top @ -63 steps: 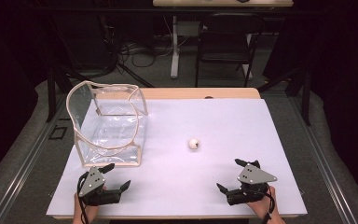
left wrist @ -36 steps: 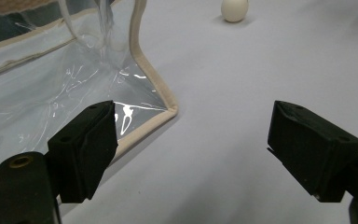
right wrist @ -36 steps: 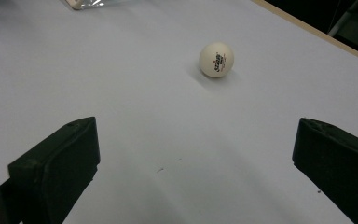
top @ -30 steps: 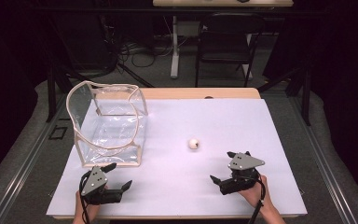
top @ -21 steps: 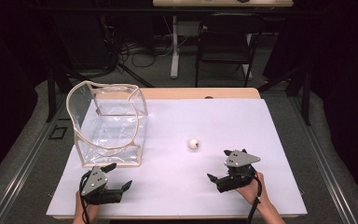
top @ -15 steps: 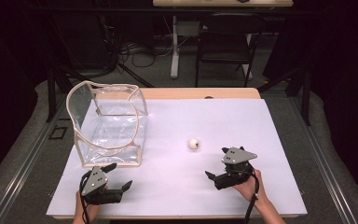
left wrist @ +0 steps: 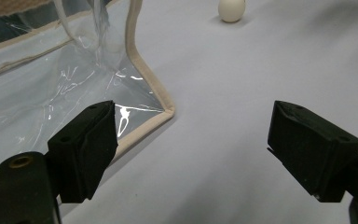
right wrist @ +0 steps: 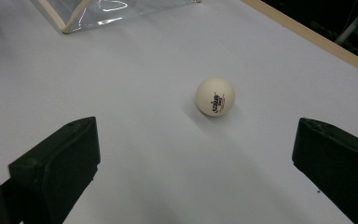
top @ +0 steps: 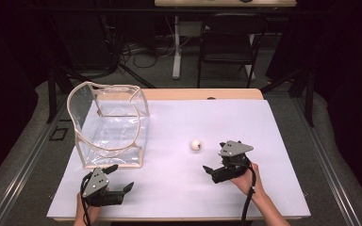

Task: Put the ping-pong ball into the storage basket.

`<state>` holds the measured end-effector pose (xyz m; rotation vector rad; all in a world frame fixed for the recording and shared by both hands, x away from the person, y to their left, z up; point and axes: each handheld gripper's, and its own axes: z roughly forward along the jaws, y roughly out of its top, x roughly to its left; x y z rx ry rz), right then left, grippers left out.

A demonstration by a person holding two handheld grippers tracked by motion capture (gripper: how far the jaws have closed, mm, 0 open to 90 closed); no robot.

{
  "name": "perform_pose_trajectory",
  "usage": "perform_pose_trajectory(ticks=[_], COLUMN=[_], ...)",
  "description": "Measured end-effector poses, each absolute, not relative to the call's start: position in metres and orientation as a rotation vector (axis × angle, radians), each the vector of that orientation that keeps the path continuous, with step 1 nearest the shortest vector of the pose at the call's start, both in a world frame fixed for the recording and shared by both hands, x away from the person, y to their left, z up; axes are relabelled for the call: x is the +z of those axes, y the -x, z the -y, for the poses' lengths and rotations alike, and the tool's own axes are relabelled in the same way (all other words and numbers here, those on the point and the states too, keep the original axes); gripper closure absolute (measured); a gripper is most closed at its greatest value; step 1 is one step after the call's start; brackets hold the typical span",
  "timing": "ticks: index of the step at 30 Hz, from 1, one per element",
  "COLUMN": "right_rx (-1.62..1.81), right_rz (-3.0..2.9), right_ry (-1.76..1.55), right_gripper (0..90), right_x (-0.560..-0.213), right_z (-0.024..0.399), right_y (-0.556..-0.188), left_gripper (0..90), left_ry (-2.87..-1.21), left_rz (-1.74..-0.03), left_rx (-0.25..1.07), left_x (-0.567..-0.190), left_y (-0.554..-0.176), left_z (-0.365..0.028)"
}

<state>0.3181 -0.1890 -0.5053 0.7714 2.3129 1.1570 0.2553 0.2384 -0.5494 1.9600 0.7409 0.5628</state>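
A small white table-tennis ball (right wrist: 215, 96) is seen lying free on the white tabletop (top: 264, 122), not yet grasped, just ahead of the wide-open right gripper (top: 211, 170). The left gripper (top: 122, 179), jaws likewise spread and empty, is held beside the clear plastic bag with beige trim (top: 108, 127); everything is judged still to be done.

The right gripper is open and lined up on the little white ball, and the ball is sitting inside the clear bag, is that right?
Not quite. The ball lies on the bare white table, apart from the clear bag, as the high view shows. The right gripper is open and lined up on it.
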Motion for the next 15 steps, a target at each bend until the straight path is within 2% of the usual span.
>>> perform_pose_trajectory(ticks=[15], right_rx=[1.134], right_rz=[-2.339], right_ry=[-0.789], right_gripper=[0.5], right_x=[-0.504], right_z=[0.181], right_y=[-0.335], left_gripper=[16.3], left_ry=[-1.964], left_rz=[-0.739], left_rx=[0.566], left_x=[-0.550], left_y=[-0.256], left_z=[-0.238])
